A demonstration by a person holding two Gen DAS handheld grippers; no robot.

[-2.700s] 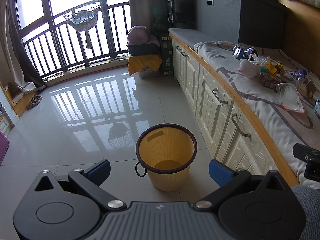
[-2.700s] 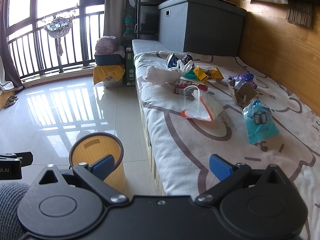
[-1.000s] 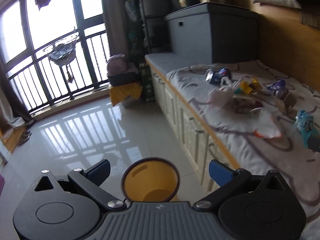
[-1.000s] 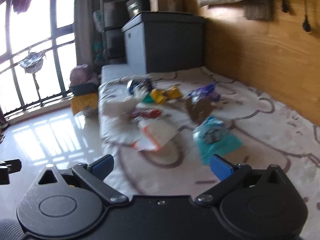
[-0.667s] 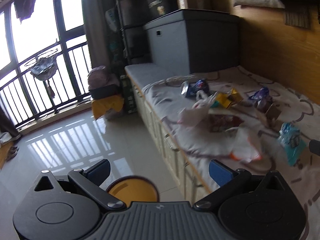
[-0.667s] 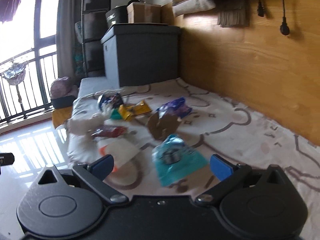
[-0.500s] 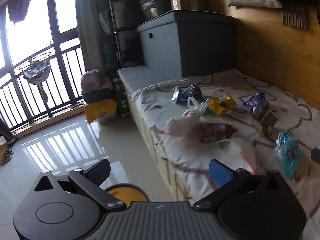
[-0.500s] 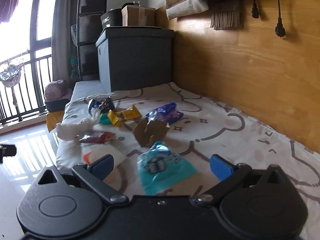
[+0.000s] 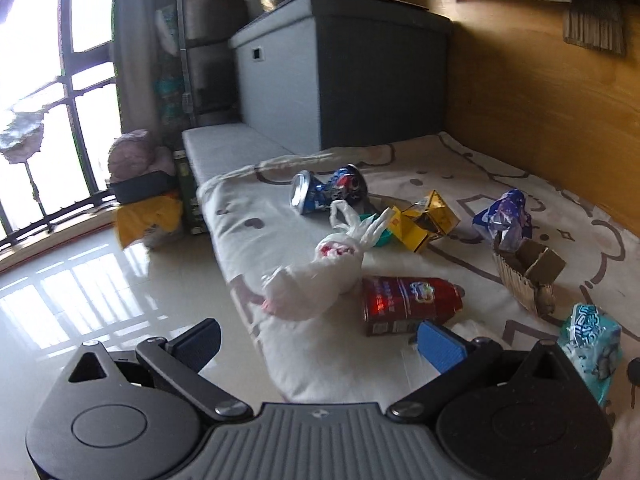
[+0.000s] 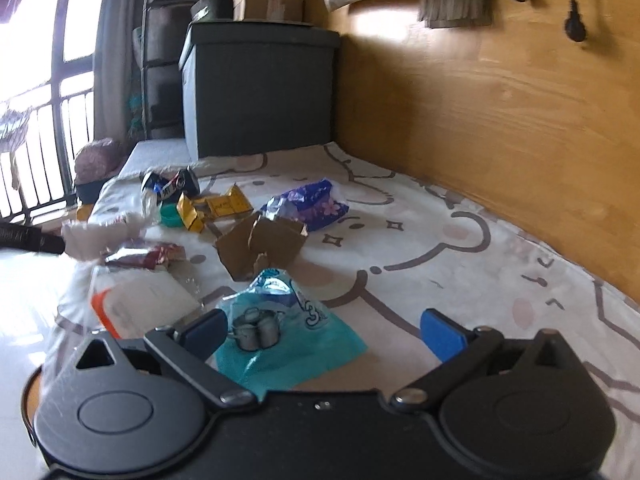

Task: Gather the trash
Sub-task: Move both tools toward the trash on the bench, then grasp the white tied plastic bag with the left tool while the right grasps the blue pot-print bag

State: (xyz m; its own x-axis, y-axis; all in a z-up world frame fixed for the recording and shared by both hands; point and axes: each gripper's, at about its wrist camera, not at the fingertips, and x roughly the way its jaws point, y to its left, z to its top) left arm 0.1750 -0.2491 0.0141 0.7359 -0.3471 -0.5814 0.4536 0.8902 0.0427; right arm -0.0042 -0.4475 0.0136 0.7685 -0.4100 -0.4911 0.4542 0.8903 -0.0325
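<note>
Trash lies scattered on a patterned sheet (image 9: 460, 168) over a low bench. My left gripper (image 9: 320, 344) is open and empty, just short of a knotted white plastic bag (image 9: 320, 276) and a red packet (image 9: 408, 304). Further back lie a crushed blue can (image 9: 328, 192), yellow cartons (image 9: 424, 220), a purple wrapper (image 9: 504, 220) and torn cardboard (image 9: 524, 272). My right gripper (image 10: 324, 332) is open over a teal packet (image 10: 280, 340), not touching it. A clear bag with an orange edge (image 10: 136, 304) lies to its left. An orange bin's rim (image 10: 28, 404) peeks out at lower left.
A dark grey storage box (image 9: 340, 68) stands at the bench's far end, with a wooden wall (image 10: 500, 100) along the right. Glossy tiled floor (image 9: 80, 288) lies to the left, with a yellow bag (image 9: 148, 220) and balcony railing (image 9: 36, 184) beyond.
Both grippers rose from the floor bin and swung right toward the bench. The trash now fills the views and the bin has dropped almost out of sight.
</note>
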